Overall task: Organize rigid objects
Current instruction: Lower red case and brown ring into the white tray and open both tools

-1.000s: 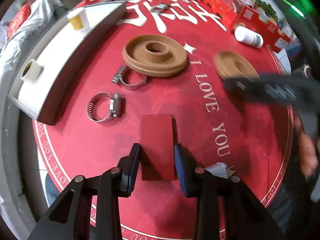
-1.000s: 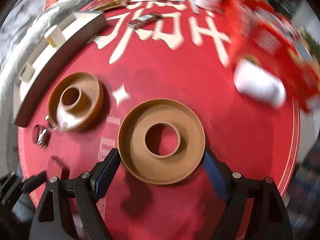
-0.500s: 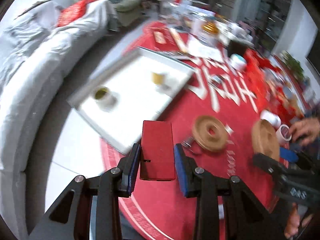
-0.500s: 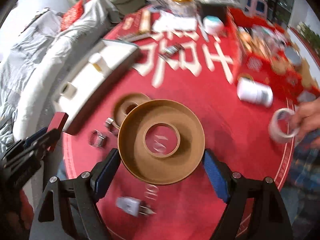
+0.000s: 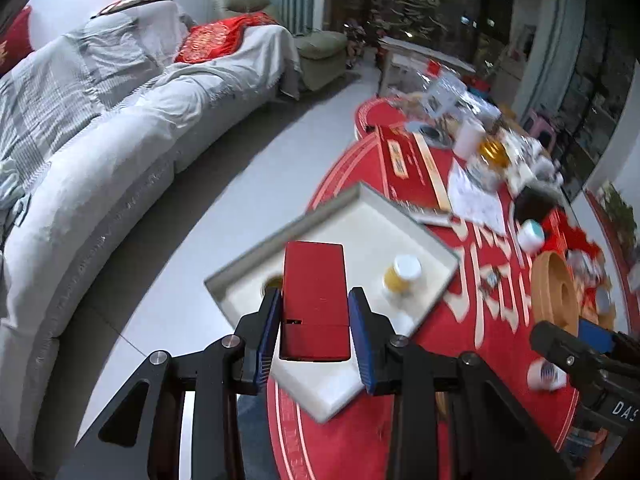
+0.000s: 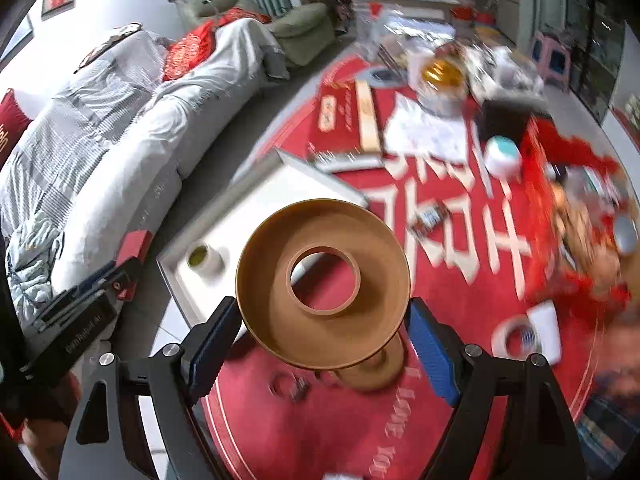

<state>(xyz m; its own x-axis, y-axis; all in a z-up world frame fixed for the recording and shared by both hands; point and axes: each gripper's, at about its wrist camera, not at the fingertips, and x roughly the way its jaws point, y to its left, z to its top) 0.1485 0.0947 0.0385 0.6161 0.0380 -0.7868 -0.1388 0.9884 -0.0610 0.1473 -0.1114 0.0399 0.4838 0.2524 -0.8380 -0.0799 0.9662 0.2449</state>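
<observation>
between left gripper (image 5: 314, 330) pads: red block (image 5: 314, 300) (clamped)

Left gripper (image 5: 315, 322) clamps a red block (image 5: 314, 300), up over the white tray (image 5: 360, 228) at the red table's (image 5: 480, 360) edge.

Red table (image 6: 460, 280) (white tray (image 6: 256, 204) on it)

Red box (image 5: 314, 300), tan ring (image 6: 324, 284), white tray (image 5: 372, 224), prob. yellow jar (image 5: 401, 274).
</observation>
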